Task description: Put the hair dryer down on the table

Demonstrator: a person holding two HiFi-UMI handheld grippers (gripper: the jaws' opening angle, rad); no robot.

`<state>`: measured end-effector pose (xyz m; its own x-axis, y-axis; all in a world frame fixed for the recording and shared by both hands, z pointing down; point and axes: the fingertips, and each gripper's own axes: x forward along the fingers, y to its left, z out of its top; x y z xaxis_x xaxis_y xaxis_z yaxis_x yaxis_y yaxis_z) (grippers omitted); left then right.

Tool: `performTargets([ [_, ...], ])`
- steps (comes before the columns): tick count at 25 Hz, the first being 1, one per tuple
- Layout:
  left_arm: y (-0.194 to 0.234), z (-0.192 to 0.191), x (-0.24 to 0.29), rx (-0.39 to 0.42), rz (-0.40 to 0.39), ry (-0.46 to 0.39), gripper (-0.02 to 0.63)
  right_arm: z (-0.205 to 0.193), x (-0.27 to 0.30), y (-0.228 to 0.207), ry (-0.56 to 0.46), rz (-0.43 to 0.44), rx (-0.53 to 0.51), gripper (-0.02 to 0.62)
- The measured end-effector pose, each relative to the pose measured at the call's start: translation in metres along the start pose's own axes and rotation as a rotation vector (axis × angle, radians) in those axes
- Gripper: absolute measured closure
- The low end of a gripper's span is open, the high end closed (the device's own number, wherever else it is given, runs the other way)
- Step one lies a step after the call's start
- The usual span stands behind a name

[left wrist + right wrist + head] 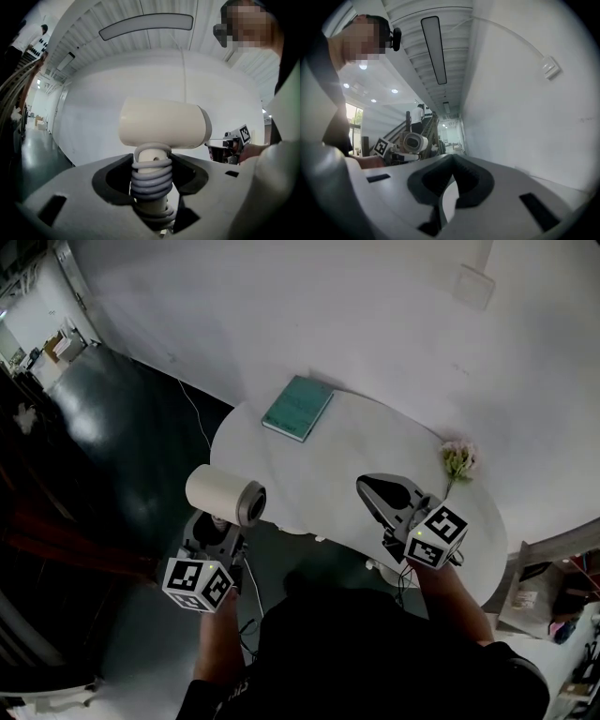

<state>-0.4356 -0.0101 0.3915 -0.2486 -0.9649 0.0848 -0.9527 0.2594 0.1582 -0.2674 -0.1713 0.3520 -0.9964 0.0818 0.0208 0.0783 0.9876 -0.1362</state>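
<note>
Left tongs (152, 187): clamped on the handle of the cream, smooth plastic hair dryer (161, 124). The grip goes over the grey cord (151, 180) coiled in tight turns round that handle.
Right tongs (450, 187): pressed together with nothing between them, hovering over the table's 5 o'clock part.
Hair dryer, place: in the head view it is held in the air off the table's 8 o'clock edge. Its barrel lies level and crosswise above the handle, and it is not touching the table.
Hair dryer, build: a short round barrel with a dark open mouth at one end and a glossy hard shell. The handle is a stubby post.
Handling, judged: probably light and rigid but top-heavy, so the barrel could roll once released. The bare shell looks slippery, while the rubbery cord coils give better bite.
Where to hold, judged: the wrapped handle, as now, and lay it on its side before letting go.
Table (309, 474): white, oval, matt and smooth.
Book (298, 408): teal, flat and rectangular, lying at the table's 11 o'clock.
Flowers (458, 461): a small pale pink sprig, soft-looking, at the table's 3 o'clock.
Floor (122, 427): dark and shiny, beneath the dryer.
</note>
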Motion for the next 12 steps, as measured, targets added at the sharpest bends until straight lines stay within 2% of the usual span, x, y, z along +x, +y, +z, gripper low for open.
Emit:
performTargets([
  [5,0.031,0.002,0.022,-0.015,-0.043,0.015,0.370,-0.003,0.025,0.003,-0.008,-0.031,0.011,0.589],
  [9,0.022,0.003,0.045,-0.013,-0.079,0.034,0.370,-0.006,0.010,-0.023,-0.002,-0.093,0.032,0.589],
  [12,0.005,0.002,0.067,-0.052,-0.107,0.030,0.370,-0.005,-0.008,-0.043,-0.009,-0.124,0.042,0.589],
])
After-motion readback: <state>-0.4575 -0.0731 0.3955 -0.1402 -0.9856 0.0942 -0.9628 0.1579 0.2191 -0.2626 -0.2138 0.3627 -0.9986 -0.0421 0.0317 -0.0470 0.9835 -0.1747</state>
